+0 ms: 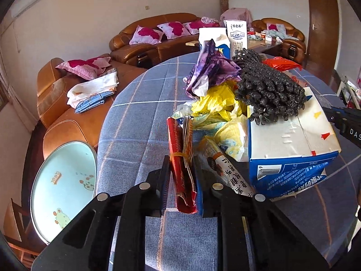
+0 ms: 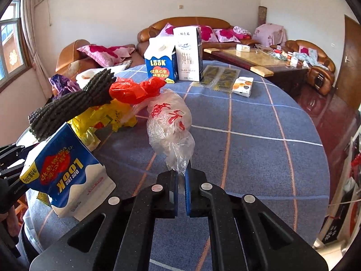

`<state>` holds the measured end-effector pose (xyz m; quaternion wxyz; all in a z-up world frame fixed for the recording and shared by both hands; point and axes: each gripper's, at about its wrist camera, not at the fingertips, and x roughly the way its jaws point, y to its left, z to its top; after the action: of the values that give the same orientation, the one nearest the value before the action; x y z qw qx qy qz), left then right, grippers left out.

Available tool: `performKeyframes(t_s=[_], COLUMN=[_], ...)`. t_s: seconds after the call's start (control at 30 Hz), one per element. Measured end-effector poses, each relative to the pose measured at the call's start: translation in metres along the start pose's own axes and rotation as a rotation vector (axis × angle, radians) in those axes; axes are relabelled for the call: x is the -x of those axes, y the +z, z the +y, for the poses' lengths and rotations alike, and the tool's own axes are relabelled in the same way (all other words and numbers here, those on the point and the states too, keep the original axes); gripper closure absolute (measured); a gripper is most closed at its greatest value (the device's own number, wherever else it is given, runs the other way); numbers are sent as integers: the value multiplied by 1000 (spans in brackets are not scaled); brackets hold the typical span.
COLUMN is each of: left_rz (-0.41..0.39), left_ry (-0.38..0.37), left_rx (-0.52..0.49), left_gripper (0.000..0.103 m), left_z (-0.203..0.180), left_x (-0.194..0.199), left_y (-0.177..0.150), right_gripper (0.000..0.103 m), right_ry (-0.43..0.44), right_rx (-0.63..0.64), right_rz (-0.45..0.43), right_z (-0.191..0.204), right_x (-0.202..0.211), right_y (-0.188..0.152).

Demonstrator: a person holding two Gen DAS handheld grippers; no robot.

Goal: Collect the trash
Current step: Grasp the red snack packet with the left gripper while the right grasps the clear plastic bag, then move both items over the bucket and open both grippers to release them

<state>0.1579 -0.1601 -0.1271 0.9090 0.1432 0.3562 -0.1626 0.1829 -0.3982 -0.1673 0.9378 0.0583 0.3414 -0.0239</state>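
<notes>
"LOOK" stands on the upright blue-and-white gabled carton (image 2: 160, 62) at the table's far edge, and upside down on the tipped blue-and-white carton (image 2: 62, 171) near its left edge

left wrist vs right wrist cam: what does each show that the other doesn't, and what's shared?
Left wrist only: the left tongs shut on a red wrapper bound with a rubber band, and a round glass stool beside the table.

Right wrist only: the right tongs shut on a clear plastic bag with red print, plus flat snack packets and a window.

Both: the blue checked tablecloth, two upright milk cartons, the tipped blue carton, the dark scrubber, yellow bags, the sofa.
</notes>
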Motion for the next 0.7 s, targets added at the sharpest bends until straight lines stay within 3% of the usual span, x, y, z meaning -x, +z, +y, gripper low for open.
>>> performKeyframes(t_s=[0.4, 0.7], left_rz=[-139, -155], left_ry=[120, 296], left_rx=[41, 77], left_gripper=[85, 84], left_z=[29, 66], left_x=[63, 87], left_y=[8, 5], right_gripper=[98, 98], right_ry=[-63, 11], right_rx=[-53, -30], right_rz=[-137, -264], right_z=[-4, 27], right_x=[62, 91], right_y=[3, 22])
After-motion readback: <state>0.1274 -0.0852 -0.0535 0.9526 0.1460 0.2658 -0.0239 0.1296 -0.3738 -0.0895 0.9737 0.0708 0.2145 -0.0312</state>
